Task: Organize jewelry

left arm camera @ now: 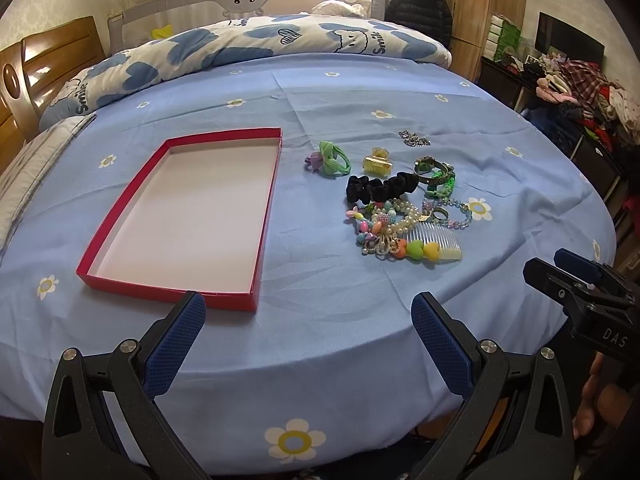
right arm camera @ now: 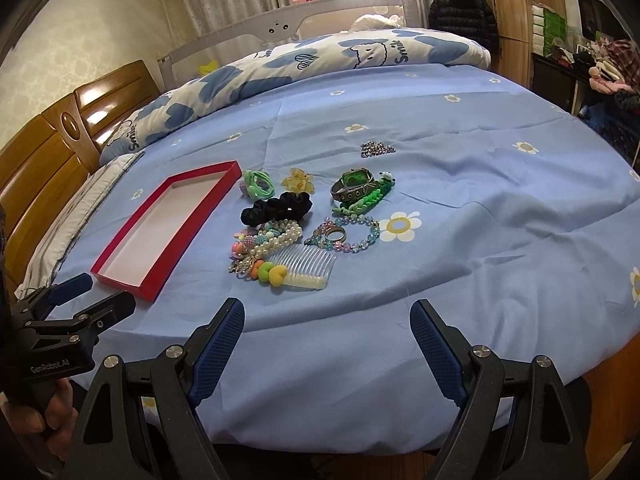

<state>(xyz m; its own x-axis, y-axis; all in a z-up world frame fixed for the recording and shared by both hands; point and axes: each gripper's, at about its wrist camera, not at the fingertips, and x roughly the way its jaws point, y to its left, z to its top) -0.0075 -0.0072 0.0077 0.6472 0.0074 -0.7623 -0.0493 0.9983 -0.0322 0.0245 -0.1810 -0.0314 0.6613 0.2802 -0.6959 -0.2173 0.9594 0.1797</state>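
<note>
An empty red box (left arm camera: 120, 208) (right arm camera: 120, 278) with a white floor lies on the blue bed sheet. To its right is a cluster of jewelry: a green hair tie (left arm camera: 334, 158) (right arm camera: 258, 184), a yellow claw clip (left arm camera: 376, 162) (right arm camera: 298, 181), a black scrunchie (left arm camera: 376, 188) (right arm camera: 276, 206), a watch (left arm camera: 434, 168) (right arm camera: 354, 184), bead bracelets (left arm camera: 384, 220) (right arm camera: 352, 232), a clear comb (left arm camera: 434, 244) (right arm camera: 306, 270) and a small chain (left arm camera: 414, 138) (right arm camera: 376, 149). My left gripper (left arm camera: 308, 320) hangs open over the bed's near edge. My right gripper (right arm camera: 326, 328) is open too, nothing between its fingers.
A rolled quilt with blue hearts (left arm camera: 248, 44) lies along the far side. A wooden headboard (right arm camera: 48, 140) is at the left. A shelf piled with clothes (left arm camera: 580, 96) stands to the right of the bed.
</note>
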